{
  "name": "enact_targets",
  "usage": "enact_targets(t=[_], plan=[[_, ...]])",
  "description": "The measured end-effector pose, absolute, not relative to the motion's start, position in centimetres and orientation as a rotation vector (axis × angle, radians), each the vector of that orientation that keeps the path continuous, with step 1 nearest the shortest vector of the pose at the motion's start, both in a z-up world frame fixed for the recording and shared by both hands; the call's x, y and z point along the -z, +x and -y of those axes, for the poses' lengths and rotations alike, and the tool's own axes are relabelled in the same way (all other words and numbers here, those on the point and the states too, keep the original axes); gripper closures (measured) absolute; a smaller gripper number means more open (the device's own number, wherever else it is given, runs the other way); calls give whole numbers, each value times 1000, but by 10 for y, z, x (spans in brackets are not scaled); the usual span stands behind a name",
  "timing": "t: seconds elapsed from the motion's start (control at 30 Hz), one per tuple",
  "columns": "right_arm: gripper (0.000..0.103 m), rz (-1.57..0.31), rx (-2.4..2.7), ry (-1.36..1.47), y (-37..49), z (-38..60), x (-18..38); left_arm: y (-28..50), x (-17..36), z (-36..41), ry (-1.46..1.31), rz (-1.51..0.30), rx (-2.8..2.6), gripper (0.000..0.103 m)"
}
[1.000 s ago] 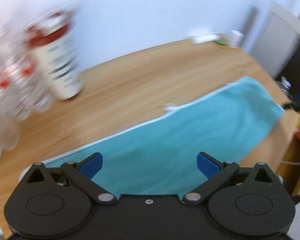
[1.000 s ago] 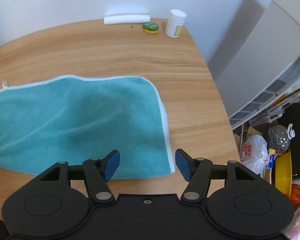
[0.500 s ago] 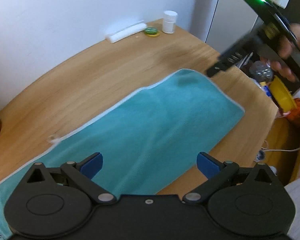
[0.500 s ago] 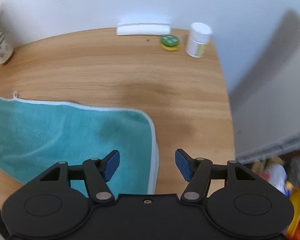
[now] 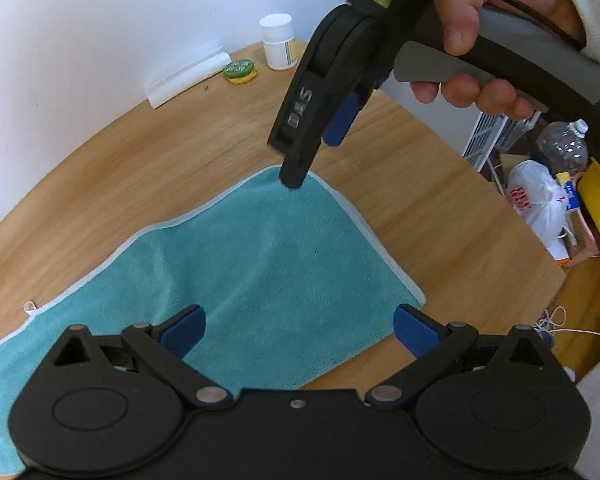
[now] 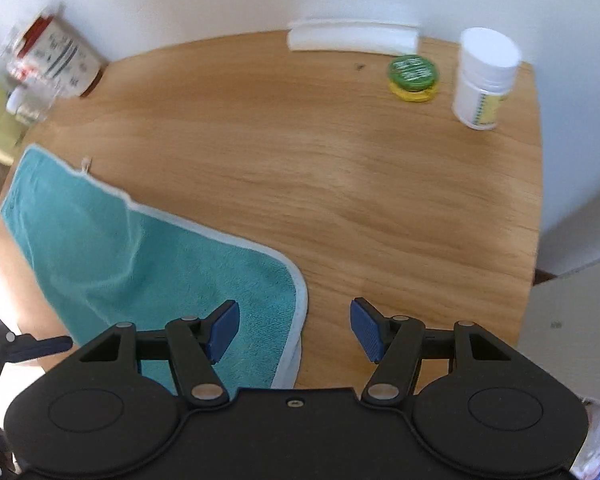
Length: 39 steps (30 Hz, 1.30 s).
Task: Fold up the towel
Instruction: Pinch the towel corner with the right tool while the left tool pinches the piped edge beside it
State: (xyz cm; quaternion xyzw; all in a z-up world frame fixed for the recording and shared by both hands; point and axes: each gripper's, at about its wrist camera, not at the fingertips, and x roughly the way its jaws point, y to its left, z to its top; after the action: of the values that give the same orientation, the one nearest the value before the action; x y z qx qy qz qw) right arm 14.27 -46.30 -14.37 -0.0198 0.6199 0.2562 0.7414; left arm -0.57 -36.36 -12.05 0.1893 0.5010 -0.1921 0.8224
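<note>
A teal towel (image 5: pixel 236 264) with a white hem lies flat on the wooden table (image 5: pixel 440 216); it also shows in the right wrist view (image 6: pixel 132 264). My left gripper (image 5: pixel 300 330) is open and empty above the towel's near right corner. My right gripper (image 6: pixel 294 330) is open and empty, its jaws straddling the towel's far right corner. In the left wrist view the right gripper (image 5: pixel 312 156) hangs over that corner with one fingertip (image 5: pixel 294 176) at the hem.
A white pill bottle (image 6: pixel 484 80), a green-lidded tin (image 6: pixel 412 76) and a white roll (image 6: pixel 352 38) stand at the table's back. A red-topped canister (image 6: pixel 60 60) is at the back left. A bag and bottle (image 5: pixel 540 196) lie on the floor beyond the table's edge.
My left gripper swung right from the canister toward the towel's right end. My right gripper moved forward and down to the towel's far right corner. Both stayed open.
</note>
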Motion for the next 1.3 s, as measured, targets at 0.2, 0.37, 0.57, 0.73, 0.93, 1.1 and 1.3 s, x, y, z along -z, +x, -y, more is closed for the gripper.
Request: enact_targets(t=[0.2, 0.37, 0.57, 0.73, 0.93, 1.1, 1.3], plan=[[40, -1395, -637, -154, 148, 441, 154, -5, 138, 374, 420, -1106, 401, 1], [44, -1406, -701, -306, 148, 424, 156, -9, 148, 380, 434, -1111, 403, 1], [45, -1371, -755, -465, 133, 407, 158, -11, 158, 390, 453, -1108, 430, 1], [93, -1420, -805, -404, 133, 404, 161, -16, 164, 398, 492, -1098, 461, 8], [93, -1412, -778, -291, 143, 420, 163, -23, 163, 402, 516, -1064, 482, 22], [92, -1427, -765, -188, 146, 431, 164, -24, 161, 406, 547, -1053, 512, 22], [92, -1453, -754, -85, 144, 445, 168, -21, 159, 406, 527, -1041, 542, 46]])
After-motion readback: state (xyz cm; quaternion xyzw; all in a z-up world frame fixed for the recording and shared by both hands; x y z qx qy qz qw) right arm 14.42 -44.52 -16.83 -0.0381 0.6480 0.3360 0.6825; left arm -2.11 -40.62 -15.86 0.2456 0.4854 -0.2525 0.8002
